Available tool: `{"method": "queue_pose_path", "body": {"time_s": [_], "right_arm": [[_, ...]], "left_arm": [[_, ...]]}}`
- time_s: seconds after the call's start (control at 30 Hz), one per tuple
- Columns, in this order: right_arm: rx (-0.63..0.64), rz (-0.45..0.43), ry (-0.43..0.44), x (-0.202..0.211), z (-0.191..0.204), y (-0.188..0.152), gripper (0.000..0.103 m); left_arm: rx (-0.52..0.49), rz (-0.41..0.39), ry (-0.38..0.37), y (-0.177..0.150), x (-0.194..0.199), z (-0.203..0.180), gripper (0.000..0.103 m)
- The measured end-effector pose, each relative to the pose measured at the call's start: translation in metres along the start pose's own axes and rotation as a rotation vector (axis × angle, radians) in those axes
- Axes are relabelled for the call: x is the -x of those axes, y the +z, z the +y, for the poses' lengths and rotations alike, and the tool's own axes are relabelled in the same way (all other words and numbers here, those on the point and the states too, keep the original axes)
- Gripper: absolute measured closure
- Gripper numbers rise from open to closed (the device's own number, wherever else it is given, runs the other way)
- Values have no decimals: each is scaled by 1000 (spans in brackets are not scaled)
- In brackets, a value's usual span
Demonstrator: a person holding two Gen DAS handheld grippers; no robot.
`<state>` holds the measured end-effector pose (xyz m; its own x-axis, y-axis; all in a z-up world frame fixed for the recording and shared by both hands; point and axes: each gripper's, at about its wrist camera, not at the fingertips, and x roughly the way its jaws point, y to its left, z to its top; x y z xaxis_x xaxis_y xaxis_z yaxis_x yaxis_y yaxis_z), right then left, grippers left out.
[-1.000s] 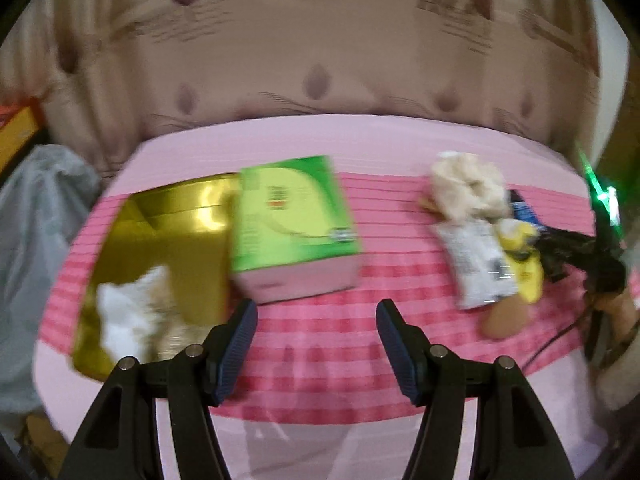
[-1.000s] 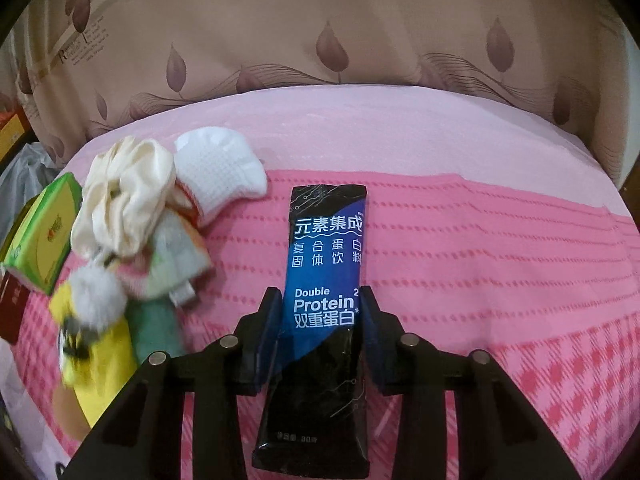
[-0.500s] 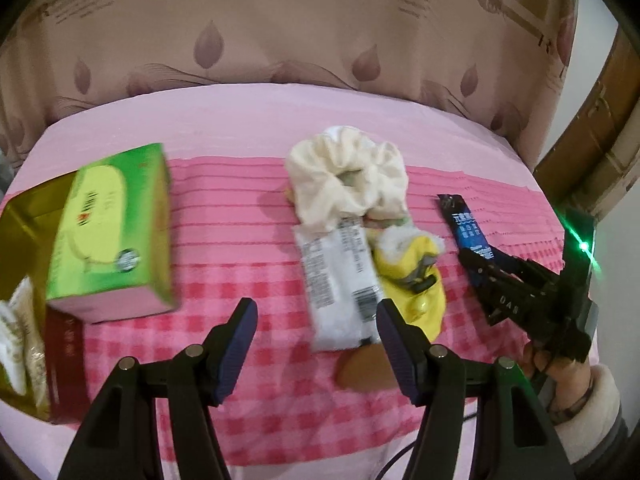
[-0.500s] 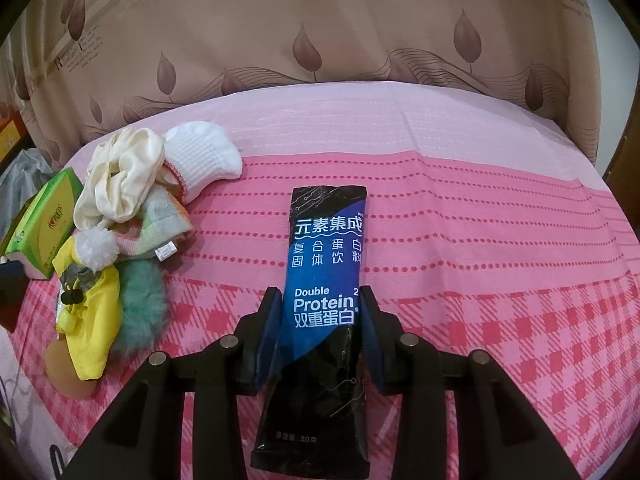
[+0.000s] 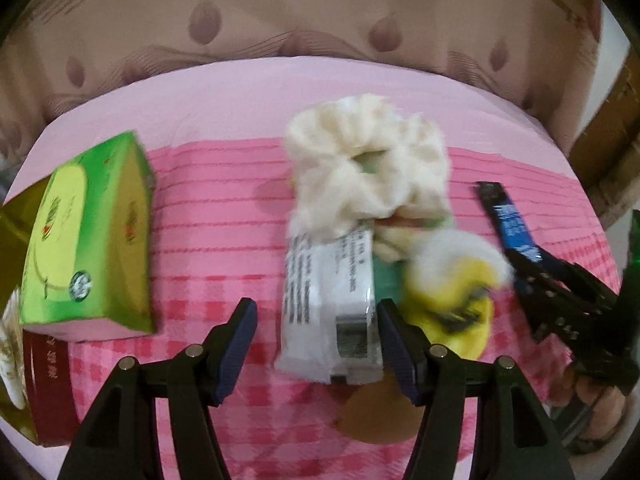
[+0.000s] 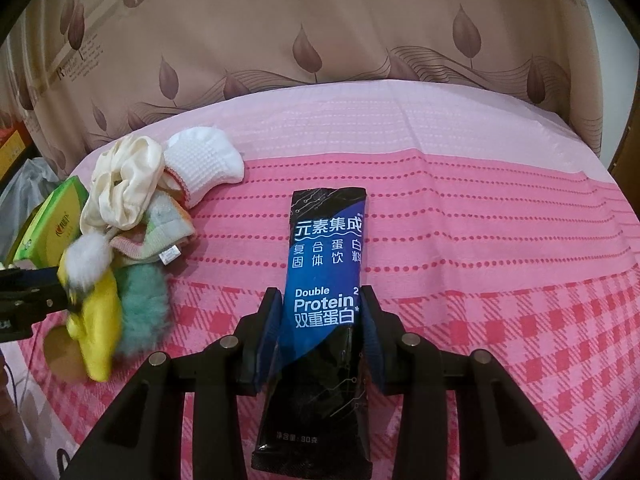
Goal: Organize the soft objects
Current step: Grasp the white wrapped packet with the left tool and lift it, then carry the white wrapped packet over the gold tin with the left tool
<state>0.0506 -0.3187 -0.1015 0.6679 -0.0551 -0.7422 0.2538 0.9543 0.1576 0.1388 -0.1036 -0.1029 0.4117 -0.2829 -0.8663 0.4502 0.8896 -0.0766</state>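
Note:
A pile of soft things lies on the pink cloth: a cream scrunchie (image 5: 368,168), a white packet (image 5: 328,304), a yellow plush (image 5: 452,300), a green fluffy piece (image 6: 142,308) and a white knit sock (image 6: 204,164). My left gripper (image 5: 316,340) is open, its fingers either side of the white packet's near end. My right gripper (image 6: 320,332) is shut on a blue and black protein packet (image 6: 324,264), held over the cloth right of the pile; it also shows at the right of the left wrist view (image 5: 510,224).
A green tissue box (image 5: 88,240) lies left of the pile, beside a gold-lined red box (image 5: 24,344) with white things in it. A brown round object (image 5: 380,416) lies under the pile's near edge. A leaf-patterned curtain (image 6: 320,40) hangs behind the table.
My left gripper has swung right from the gold box and closed in on the pile, now straddling the white packet. My right gripper keeps its hold on the protein packet, nearly still.

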Motion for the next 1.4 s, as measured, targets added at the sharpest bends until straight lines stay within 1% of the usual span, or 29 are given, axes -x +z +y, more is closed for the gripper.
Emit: {"method": "queue_pose_path", "body": {"time_s": [0.13, 0.27, 0.37, 0.6, 0.63, 0.67, 0.87, 0.93, 1.03, 1.27, 1.4], "right_arm": [[1, 0, -1, 0, 0, 0, 65], [1, 0, -1, 0, 1, 0, 64], [2, 0, -2, 0, 1, 0, 64], [6, 2, 2, 0, 3, -1, 61], [8, 2, 1, 0, 3, -1, 60], [10, 2, 2, 0, 4, -1, 60], [7, 2, 7, 0, 5, -1, 59], [8, 2, 5, 0, 5, -1, 59], [9, 2, 6, 0, 4, -1, 59], [9, 3, 6, 0, 5, -1, 58], [17, 4, 3, 1, 6, -2, 56]], "left_arm": [[25, 9, -7, -3, -4, 12, 40], [1, 9, -10, 3, -5, 9, 40], [-33, 12, 33, 11, -10, 3, 40], [-37, 31, 43, 23, -23, 8, 40], [-32, 36, 35, 22, -25, 10, 43], [-27, 40, 27, 21, -27, 11, 48], [-58, 18, 63, 7, -20, 8, 54], [-58, 13, 74, 3, -17, 10, 54], [-38, 9, 70, -4, -8, 17, 55], [-59, -16, 84, -31, 17, 23, 56], [-60, -27, 104, -45, 30, 26, 57]]}}
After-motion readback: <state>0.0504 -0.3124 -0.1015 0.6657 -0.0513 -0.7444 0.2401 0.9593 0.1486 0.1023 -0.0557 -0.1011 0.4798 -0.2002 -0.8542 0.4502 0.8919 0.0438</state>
